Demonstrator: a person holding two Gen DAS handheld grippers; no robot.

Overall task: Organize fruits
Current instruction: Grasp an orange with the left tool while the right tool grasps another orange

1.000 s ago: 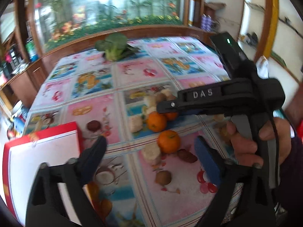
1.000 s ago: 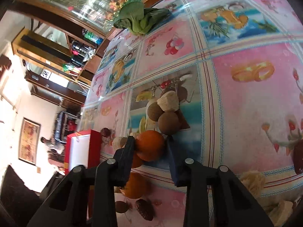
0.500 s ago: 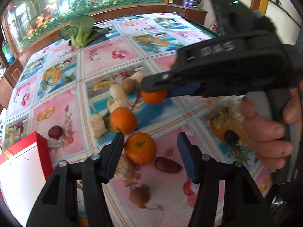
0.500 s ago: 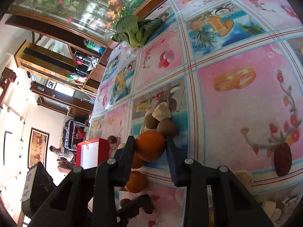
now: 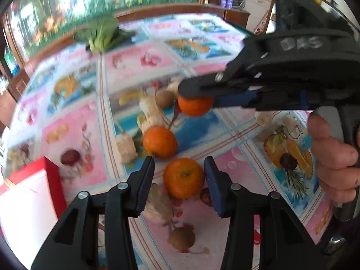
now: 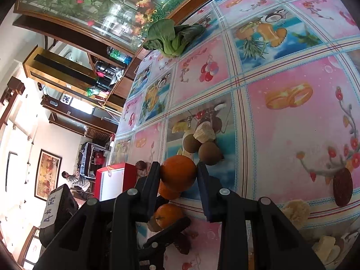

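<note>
Three oranges show on the fruit-print tablecloth (image 5: 74, 132). My left gripper (image 5: 180, 181) points down over the nearest orange (image 5: 183, 177), which sits between its fingers. The jaws are closing: the right pad (image 5: 210, 180) is at the peel, and the left pad (image 5: 147, 177) stands a little off it. A second orange (image 5: 159, 142) lies just beyond. My right gripper (image 6: 177, 168) is shut on the third orange (image 6: 177, 172), held just over the cloth. In the left wrist view that gripper (image 5: 194, 99) reaches in from the right in a hand (image 5: 333, 162).
A red box with a white inside (image 5: 27, 198) stands at the near left. Brown round fruits (image 6: 209, 150), pale chunks (image 5: 126, 146) and dark dates (image 6: 343, 186) lie scattered around the oranges. A leafy green (image 6: 173, 38) rests at the far edge, by a wooden ledge.
My left gripper has come forward and down over the nearest orange, and its jaws have narrowed around it. The right gripper has stayed put with its orange.
</note>
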